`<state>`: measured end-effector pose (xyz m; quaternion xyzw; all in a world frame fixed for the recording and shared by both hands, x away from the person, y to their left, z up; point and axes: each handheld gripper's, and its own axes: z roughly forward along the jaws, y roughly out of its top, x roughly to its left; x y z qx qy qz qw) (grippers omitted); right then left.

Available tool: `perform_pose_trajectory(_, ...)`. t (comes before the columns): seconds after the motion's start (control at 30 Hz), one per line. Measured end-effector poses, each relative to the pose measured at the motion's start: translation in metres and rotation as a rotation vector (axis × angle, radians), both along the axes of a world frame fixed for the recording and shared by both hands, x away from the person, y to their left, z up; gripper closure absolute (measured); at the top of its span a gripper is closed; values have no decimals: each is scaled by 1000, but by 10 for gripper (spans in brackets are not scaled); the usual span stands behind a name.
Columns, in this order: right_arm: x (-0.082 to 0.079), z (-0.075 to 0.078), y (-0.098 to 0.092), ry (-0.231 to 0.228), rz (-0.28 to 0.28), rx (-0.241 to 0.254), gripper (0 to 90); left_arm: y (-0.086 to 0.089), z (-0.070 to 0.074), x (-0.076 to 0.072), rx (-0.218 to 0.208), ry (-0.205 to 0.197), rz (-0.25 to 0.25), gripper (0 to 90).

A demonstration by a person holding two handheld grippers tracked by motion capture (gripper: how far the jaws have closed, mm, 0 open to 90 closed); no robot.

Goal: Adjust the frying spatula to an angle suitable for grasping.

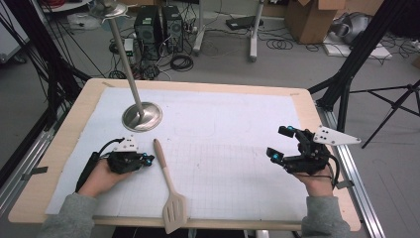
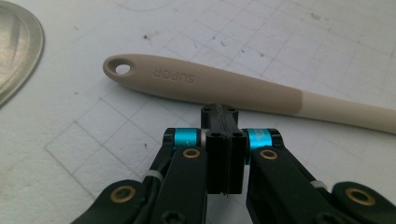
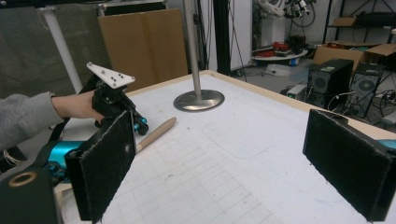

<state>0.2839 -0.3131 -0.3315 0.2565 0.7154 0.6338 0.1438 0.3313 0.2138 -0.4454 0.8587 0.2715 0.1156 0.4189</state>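
beige slotted plastic spatula (image 1: 168, 191), darker tan along the handle, paler cream toward the blade. white paper mat (image 1: 237, 148) printed with a faint grey grid under the spatula. shiny silver round metal stand base (image 1: 142, 117) beyond the spatula's handle end. black left gripper (image 1: 148, 159) with cyan bands and brass rivets just beside the handle; black right gripper (image 1: 280, 143), cyan accents, well apart from the spatula. pale wooden table edge (image 1: 64, 144) around the mat.

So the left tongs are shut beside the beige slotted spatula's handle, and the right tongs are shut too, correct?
Not quite. The left tongs are shut beside the beige slotted spatula, but the right tongs are open: the right gripper view shows their two black padded jaws standing wide apart with nothing between them.
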Motion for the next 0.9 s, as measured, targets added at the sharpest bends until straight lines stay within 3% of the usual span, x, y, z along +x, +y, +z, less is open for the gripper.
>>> perform_pose_trajectory(0.4,-5,-1,-3,5,-12,-9,86,-10,0,6,9,0,4,896)
perform_pose_trajectory(0.6,-10,-1,-7,4,-25,-8,85,-19,2,8,-27,-28,0,896)
perform_pose_trajectory(0.9,-17,-2,-13,11,-45,-12,85,-29,4,13,-12,-32,-6,896)
